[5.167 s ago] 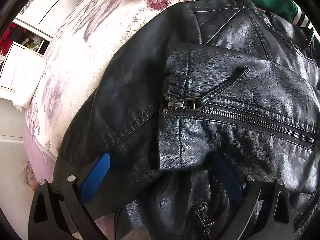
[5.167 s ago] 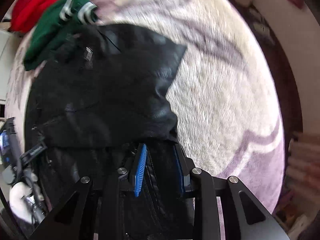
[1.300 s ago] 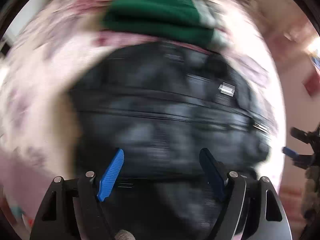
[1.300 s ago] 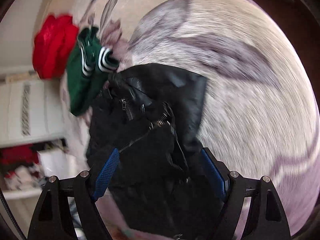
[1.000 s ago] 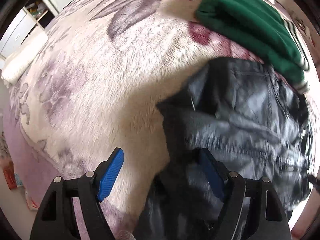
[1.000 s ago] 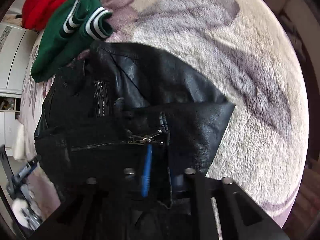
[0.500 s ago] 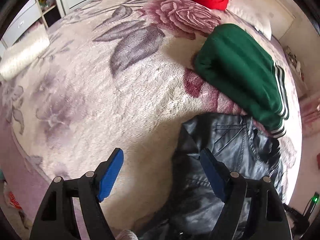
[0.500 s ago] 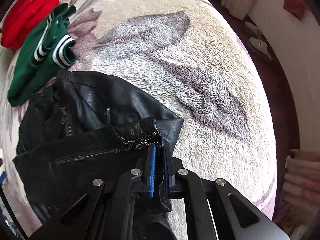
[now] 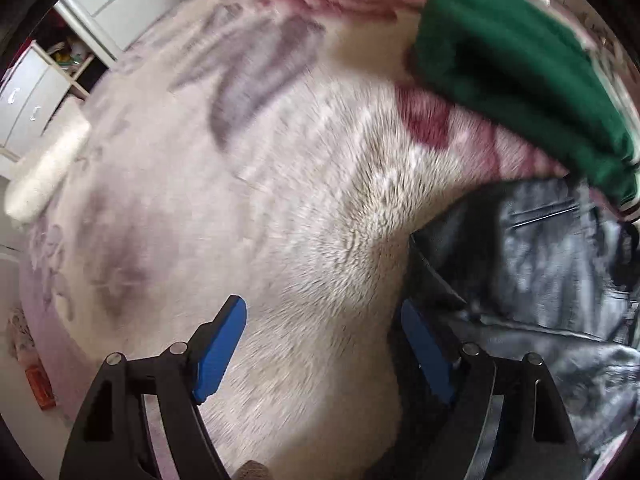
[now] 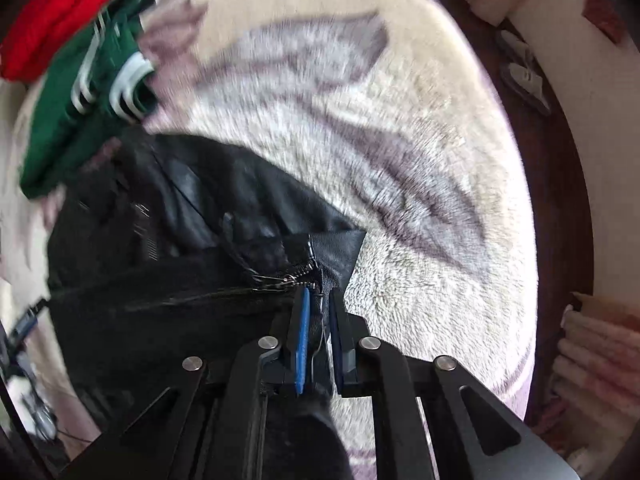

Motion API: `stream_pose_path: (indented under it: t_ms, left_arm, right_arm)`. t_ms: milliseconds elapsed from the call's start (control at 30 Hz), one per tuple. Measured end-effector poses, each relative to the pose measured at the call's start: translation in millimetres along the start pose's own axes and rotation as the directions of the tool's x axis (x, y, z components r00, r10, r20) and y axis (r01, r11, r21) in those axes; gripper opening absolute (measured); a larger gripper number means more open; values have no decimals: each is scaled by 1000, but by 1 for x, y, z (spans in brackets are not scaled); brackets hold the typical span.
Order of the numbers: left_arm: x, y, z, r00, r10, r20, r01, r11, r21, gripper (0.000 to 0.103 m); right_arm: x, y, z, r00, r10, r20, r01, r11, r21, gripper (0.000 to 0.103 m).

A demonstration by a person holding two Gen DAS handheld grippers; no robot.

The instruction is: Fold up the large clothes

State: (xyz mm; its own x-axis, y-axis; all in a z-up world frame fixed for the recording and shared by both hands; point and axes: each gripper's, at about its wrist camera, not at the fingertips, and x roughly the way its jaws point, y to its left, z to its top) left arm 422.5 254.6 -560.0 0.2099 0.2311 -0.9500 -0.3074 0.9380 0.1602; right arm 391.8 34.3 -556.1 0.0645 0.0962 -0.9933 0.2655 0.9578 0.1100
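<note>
A black leather jacket (image 10: pixel 192 240) lies partly folded on a fluffy cream and purple flowered blanket (image 10: pixel 400 140). My right gripper (image 10: pixel 320 300) is shut on the jacket's right edge beside a zipper pull (image 10: pixel 288 278). In the left wrist view the jacket (image 9: pixel 540 280) lies at the right. My left gripper (image 9: pixel 324 332) is open and empty over the bare blanket (image 9: pixel 260 200), and its right finger (image 9: pixel 424 352) sits at the jacket's left edge.
A folded green garment with white stripes (image 9: pixel 512 64) lies beyond the jacket; it also shows in the right wrist view (image 10: pixel 88 96) with a red garment (image 10: pixel 52 16) behind it. White cabinets (image 9: pixel 60 68) stand at the left. Stacked cloth (image 10: pixel 596 372) lies off the bed's right side.
My right gripper has closed on the jacket's edge near the zipper and stays on it. My left gripper, open, has come down closer to the blanket by the jacket's left edge.
</note>
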Motion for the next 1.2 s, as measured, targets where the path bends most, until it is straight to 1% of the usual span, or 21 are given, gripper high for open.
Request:
stream_pose_path:
  t_ms: [67,133,200,267,333,367,400,467,533,600,667,700,800,867,900,933,967,1000,1033,1100,1200]
  left_arm:
    - [-19,2,-10,1000,-13,9,13,1000,-12,80]
    - [-27,-6,-24,999,-26,-18,27,1000,13,80]
    - [-15,-21,-40,998,4,-68,1,997,72,80]
    - [9,-27,-50,991,59,-117,-47,993,108,80]
    - [32,-29,-58,988,57,-142,-43,994,102,83]
    - [35,-28,-58,989,63,-136,-50,994,94,94]
    - [36,-26,-56,987,84,-134,-71,993,97,98]
    - [29,-22,-51,986,84,-142,-70,993,100,98]
    - [12,-19,-50,988,92,-127,-80,992,98,98]
    - [-15,-15,-54,992,86,-96,-77,993,91,98]
    - [-39,-14,-65,994,76,-73,-70,994,83,98]
    - [-51,-14,-75,995,74,-61,-69,994,83,98]
    - [-58,-24,-106,995,94,-46,-89,991,105,98]
    - [-43,-29,-125,992,104,-71,-94,988,124,98]
    - [-27,-25,-129,990,113,-86,-101,986,131,98]
    - [-17,-24,-137,987,127,-96,-114,984,134,98]
    - [-7,-23,-144,982,153,-113,-137,981,138,98]
    - [6,-18,-149,974,175,-146,-155,978,140,99]
    - [17,-10,-153,973,153,-170,-133,984,122,100]
    - [24,4,-151,979,81,-187,-71,996,60,103]
    - [23,6,-148,978,69,-195,-57,996,66,103]
  right_arm:
    - [-13,5,-8,996,91,19,-91,996,-25,11]
    - [-6,16,-17,983,179,-37,-180,982,-58,11]
    - [12,26,-28,974,203,-99,-212,974,-83,11]
    - [46,33,-35,972,163,-171,-182,978,-102,11]
    - [78,33,-36,967,132,-217,-159,980,-115,11]
    - [91,34,-35,963,131,-236,-163,979,-125,10]
    - [95,34,-32,961,129,-244,-162,979,-121,10]
    - [85,31,-26,957,130,-261,-161,982,-101,11]
    - [57,22,-28,962,150,-230,-178,978,-106,11]
    - [30,9,-39,972,132,-193,-160,978,-136,20]
    - [21,-6,-57,977,82,-197,-115,980,-162,53]
    - [26,-13,-63,973,61,-222,-99,981,-168,57]
    - [62,-25,-77,952,30,-303,-77,987,-144,57]
    - [82,-25,-81,950,26,-312,-73,987,-140,57]
    - [88,-25,-80,959,3,-284,-45,989,-143,57]
    - [87,-26,-77,974,-4,-229,-25,992,-125,54]
    - [84,-29,-74,984,-25,-178,6,994,-107,48]
    - [79,-34,-70,989,-55,-139,43,996,-82,48]
    - [75,-40,-67,991,-68,-112,63,997,-53,49]
    - [74,-44,-66,990,-86,-109,82,996,-39,48]
    - [75,-30,-64,981,-128,-146,113,987,-111,48]
